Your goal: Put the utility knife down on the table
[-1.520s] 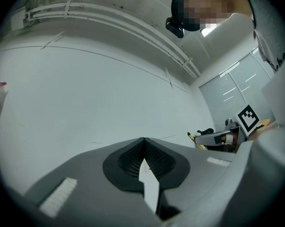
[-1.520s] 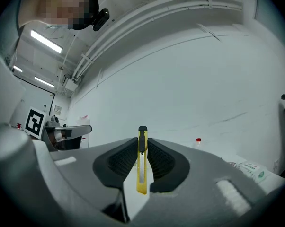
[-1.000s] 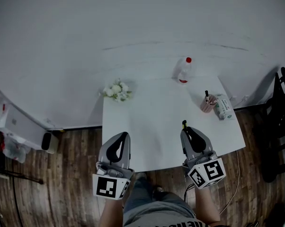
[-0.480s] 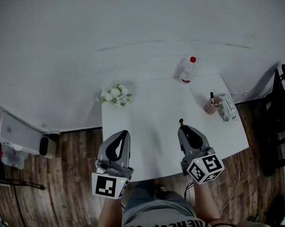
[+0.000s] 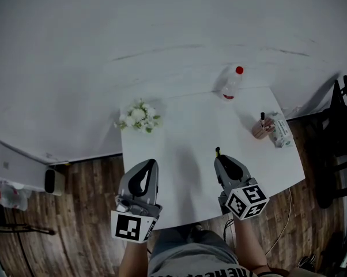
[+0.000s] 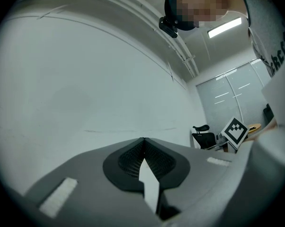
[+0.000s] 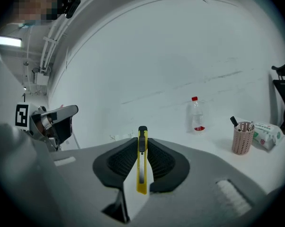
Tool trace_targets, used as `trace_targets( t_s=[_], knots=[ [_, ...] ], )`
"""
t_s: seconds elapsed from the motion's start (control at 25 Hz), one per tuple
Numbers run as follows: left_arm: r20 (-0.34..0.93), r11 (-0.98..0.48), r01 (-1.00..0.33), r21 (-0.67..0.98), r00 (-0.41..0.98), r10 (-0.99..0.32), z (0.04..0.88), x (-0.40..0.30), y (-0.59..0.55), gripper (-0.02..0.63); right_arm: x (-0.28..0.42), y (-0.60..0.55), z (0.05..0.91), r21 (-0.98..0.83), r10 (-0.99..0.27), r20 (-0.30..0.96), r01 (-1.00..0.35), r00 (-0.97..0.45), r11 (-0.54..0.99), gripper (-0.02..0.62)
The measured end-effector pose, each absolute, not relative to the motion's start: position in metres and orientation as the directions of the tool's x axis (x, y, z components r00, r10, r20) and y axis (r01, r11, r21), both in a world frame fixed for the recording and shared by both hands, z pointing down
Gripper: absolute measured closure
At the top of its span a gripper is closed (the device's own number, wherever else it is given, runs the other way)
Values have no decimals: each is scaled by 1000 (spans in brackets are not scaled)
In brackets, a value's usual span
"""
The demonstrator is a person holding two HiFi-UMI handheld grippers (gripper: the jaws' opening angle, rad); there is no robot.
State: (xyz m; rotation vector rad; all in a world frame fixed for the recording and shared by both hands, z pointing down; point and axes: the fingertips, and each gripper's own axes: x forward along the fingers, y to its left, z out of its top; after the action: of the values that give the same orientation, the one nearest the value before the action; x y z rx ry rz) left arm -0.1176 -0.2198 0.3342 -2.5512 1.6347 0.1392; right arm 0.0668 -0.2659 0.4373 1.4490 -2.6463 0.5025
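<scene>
Shifted slightly leftward since the earlier frame, the right gripper point(image 5: 221, 159) is held above the table point(image 5: 185, 126). The yellow utility knife point(image 7: 142, 161) is pinched upright between its jaws. Alongside, the left gripper point(image 6: 143, 143) is pressed together, empty.

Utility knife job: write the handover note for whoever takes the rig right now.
Right gripper: shut on the yellow utility knife, whose tip pokes forward past the jaws, over the near part of the white table.
Left gripper: shut, nothing in it, at the table's near-left edge.
Done: knife gripped, not yet set down.
Left: lower it to a bare spot, open the jaws, pull back. The bottle and pen cup stand at the far right, probably out of the way.
</scene>
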Motion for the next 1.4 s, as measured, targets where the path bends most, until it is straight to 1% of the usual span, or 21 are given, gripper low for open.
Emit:
trace_targets(
  t_s=[0.56, 1.08, 1.4],
  knots=[
    [-96, -442, -897, -20, 442, -892, 355, -131, -248, 592, 52, -287, 513, -280, -738, 418, -848, -529, 449, 531],
    [-48, -437, -899, 6, 436, -898, 375, -146, -258, 592, 48, -293, 565, -270, -680, 550, -874, -485, 405, 531],
    [-55, -436, -900, 23, 434, -899, 377, -153, -261, 592, 52, -291, 595, -252, -639, 631, -896, -439, 366, 529]
  ],
)
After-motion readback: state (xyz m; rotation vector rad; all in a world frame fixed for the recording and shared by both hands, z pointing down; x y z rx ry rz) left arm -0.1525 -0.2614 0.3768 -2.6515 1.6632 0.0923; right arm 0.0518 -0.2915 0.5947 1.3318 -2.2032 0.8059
